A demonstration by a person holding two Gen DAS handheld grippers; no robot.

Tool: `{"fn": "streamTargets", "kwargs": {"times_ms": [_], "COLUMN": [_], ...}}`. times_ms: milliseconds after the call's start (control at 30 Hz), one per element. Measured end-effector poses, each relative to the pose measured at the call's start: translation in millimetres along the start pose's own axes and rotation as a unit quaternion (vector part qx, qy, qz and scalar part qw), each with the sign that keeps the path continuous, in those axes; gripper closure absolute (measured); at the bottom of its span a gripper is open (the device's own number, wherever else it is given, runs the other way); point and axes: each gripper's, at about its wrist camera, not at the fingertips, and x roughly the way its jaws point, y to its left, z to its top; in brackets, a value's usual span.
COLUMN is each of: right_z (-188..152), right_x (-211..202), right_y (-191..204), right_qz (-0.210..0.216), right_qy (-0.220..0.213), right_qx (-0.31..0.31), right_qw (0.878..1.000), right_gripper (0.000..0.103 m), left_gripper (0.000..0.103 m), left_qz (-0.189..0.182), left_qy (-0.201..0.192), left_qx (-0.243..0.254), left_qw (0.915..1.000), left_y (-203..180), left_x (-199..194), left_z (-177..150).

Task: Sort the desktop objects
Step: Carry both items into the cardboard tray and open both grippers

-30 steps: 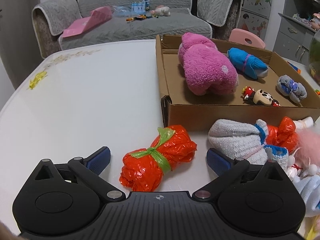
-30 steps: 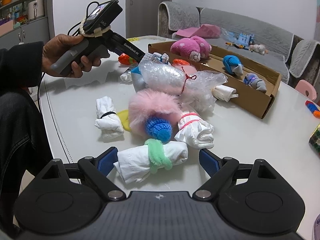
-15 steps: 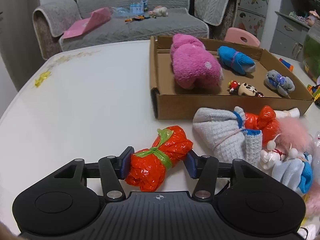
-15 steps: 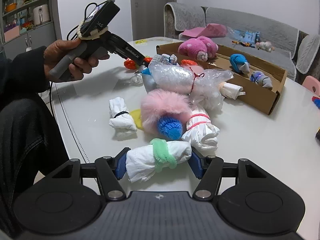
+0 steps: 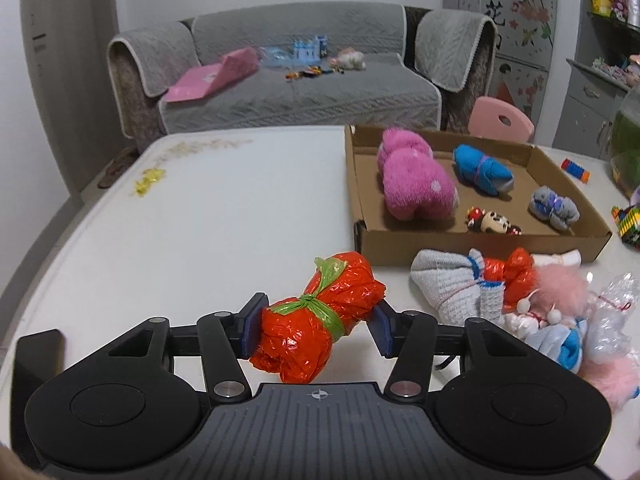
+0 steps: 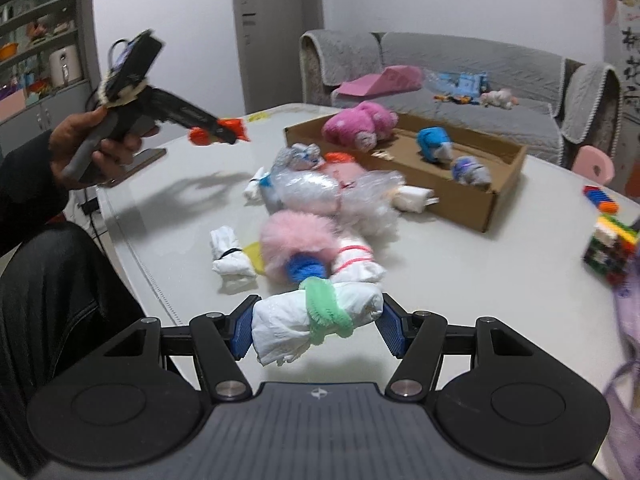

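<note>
My left gripper [image 5: 316, 330] is shut on an orange plastic bundle [image 5: 318, 316] tied with a green strip, and holds it above the white table [image 5: 180, 216]. The same gripper [image 6: 232, 136] shows in the right wrist view, carried by a hand, with the orange bundle [image 6: 234, 125] at its tip. My right gripper [image 6: 316, 330] is shut on a white bundle [image 6: 304, 322] with a green fuzzy band, lifted off the table. A cardboard tray [image 5: 362, 232] holds a pink plush [image 5: 414, 180], a blue roll [image 5: 482, 168], a grey roll [image 5: 554, 208] and a small figure [image 5: 494, 222].
A heap of bundles lies in front of the tray: a grey knit one [image 5: 452, 280], a pink fluffy one [image 6: 300, 240], a clear plastic one [image 6: 320, 192] and a white one [image 6: 230, 260]. Coloured blocks [image 6: 608, 240] sit at the right. A phone [image 6: 136, 160] lies near the table edge.
Both grippers closed on their bundles, the left on the orange one and the right on the white one, and then lifted them off the table.
</note>
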Motion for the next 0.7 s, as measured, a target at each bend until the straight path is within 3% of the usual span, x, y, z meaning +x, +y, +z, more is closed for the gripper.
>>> {"fn": "streamTargets", "kwargs": {"times_ms": [267,700], "right_z": [18.8,97.6], "right_x": [-19.9,-13.1], "right_y": [-22.8,-53.3], "right_qz": [-0.034,-0.066], "right_qy": [-0.026,-0.076], "right_qx": [0.015,-0.009], "right_qw": [0.999,0.995], "right_gripper": [0.045,0.045], "left_gripper": [0.044,0.044], "left_qz": [0.0,-0.022], "left_qy": [-0.025,-0.054], "left_qx": [0.015,0.045], "left_qw": [0.9996,0.9972], "left_y": [-18.4,-58.0], "left_x": [-21.7,-21.1], "left_z": [11.4,50.7]}}
